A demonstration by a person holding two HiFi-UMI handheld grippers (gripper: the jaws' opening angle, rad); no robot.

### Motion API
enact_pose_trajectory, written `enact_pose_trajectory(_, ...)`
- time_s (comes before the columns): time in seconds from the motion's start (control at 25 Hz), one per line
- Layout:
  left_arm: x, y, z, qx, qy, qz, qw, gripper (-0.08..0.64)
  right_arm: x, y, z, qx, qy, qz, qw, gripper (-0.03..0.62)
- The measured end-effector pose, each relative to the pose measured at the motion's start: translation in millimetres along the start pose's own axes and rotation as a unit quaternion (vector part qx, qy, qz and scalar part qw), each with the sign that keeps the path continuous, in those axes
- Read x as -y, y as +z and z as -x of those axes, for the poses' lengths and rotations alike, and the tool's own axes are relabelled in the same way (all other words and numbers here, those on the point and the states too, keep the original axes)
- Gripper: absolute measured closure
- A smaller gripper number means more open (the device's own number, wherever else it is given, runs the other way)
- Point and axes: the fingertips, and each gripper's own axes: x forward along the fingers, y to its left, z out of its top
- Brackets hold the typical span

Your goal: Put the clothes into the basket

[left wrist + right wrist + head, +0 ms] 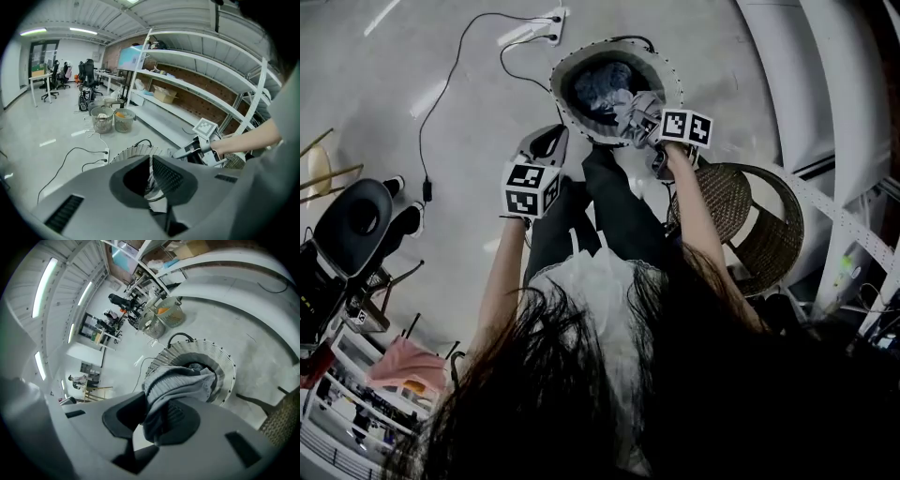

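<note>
- The basket (558, 84) is a round white tub with a ribbed wall, standing on the floor ahead of the person's feet. Bluish clothes (605, 86) already lie in it.
- A wicker chair (750, 216) stands just beside the basket on the person's right.
- The grey sweater (636, 114) is the piece in hand. It hangs bunched over the basket's near rim, above the opening and not yet inside.
- I judge the sweater light, soft and limp. It will sag and fold rather than hold its shape, so a pinch on a thick gathered fold should hold better than a pinch on one thin edge. The ribbed knit should not slip. Loose ends may catch on the rim.
- The right gripper (649, 127) has its jaws narrow and clamped on a fold of the sweater.
- The left gripper (546, 142) hovers near the basket's left side. Its jaws are closed together with nothing in them.
- The head view alone shows both grippers, the chair and the basket together.
- The right gripper view alone shows the grip. The knit (180, 380) wells up between the jaws and covers part of the basket (220, 362).
- The left gripper view alone shows the basket's wall (131, 152) past its own jaws (150, 161), with shelving behind.
</note>
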Motion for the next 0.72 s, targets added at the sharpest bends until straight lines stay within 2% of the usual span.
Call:
enact_pose_trajectory(0.4, -39, -16, -82, -0.027, 0.007, 0.039, 0.9989, 0.535, 84, -7, -84, -0.066, -0.064, 0.021, 0.996, 0.500)
enact_pose_trajectory(0.52, -47, -23, -101, -0.039, 0.006, 0.037, 0.9985, 0.535, 109, -12, -102, -0.084, -0.090, 0.025, 0.992, 0.500)
enact_pose_trajectory(0.72, -56, -38, -119, -0.048, 0.005, 0.043, 0.9979, 0.535, 150, -12, -119, -0.084, -0.141, 0.053, 0.985, 0.499)
